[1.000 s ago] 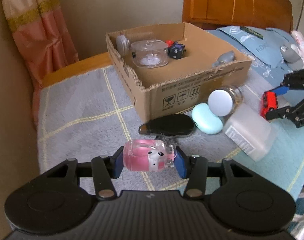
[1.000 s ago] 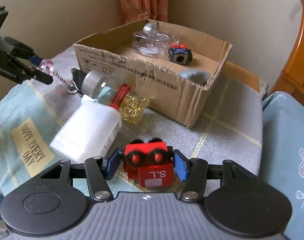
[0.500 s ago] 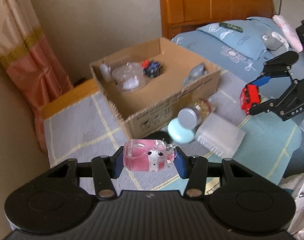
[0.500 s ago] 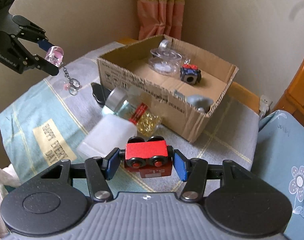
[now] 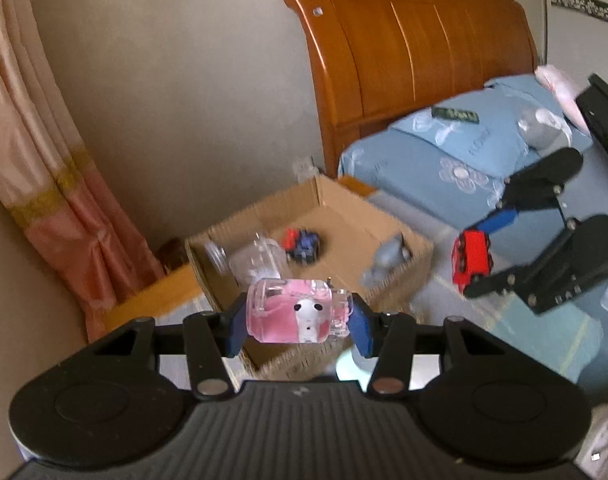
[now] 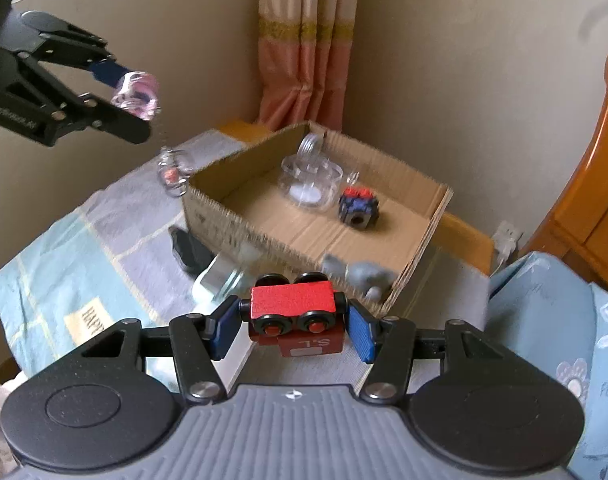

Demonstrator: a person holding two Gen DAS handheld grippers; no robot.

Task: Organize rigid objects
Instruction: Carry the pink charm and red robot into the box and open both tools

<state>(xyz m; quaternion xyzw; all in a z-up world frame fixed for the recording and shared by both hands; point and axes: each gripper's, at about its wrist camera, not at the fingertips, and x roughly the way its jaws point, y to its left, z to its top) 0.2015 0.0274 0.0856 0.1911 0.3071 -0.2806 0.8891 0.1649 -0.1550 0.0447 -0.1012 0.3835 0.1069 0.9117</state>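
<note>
Pink-filled clear bottle charm [image 5: 299,310] sat clamped sideways in the left gripper [image 5: 299,322] up over the cardboard box [image 6: 436,216], while the right gripper [image 6: 293,326] further right squeezed a red toy train car [image 6: 295,308], also off the bed.

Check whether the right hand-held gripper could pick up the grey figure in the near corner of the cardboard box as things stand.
Probably not. The right hand-held gripper is already shut on the red toy train car, so nothing else fits between its pads. The grey figure itself lies uncovered in the open-topped cardboard box.
</note>
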